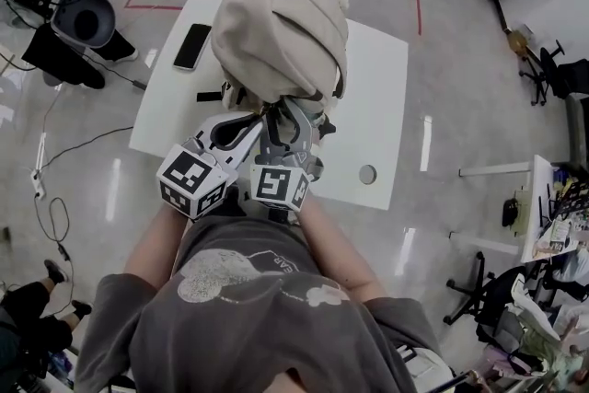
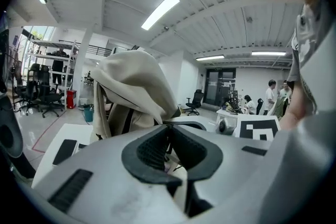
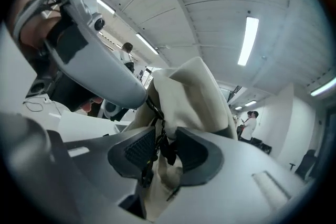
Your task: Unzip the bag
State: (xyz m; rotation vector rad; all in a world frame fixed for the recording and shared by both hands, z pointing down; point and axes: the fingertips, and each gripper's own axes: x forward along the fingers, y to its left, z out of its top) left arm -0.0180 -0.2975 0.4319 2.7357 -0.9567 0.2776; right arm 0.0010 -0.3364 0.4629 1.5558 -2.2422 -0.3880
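Note:
A beige backpack (image 1: pixel 281 23) stands upright on the white table (image 1: pixel 377 87). Both grippers meet at its near lower edge, side by side. My left gripper (image 1: pixel 241 132) is shut on a fold of the bag's beige fabric; in the left gripper view (image 2: pixel 169 129) the cloth (image 2: pixel 134 86) runs down into the closed jaws. My right gripper (image 1: pixel 293 126) stands open, its jaws apart in the right gripper view (image 3: pixel 165 131). A black zipper pull (image 3: pixel 169 149) and a dark cord hang between the pads (image 3: pixel 137 147), with the bag (image 3: pixel 194 97) rising behind.
A black phone (image 1: pixel 191 46) lies on the table's left side, also seen as a phone (image 2: pixel 65 150) past the left gripper. A round hole (image 1: pixel 367 174) is near the table's front right. A black chair (image 1: pixel 83 14) and cables stand on the floor to the left.

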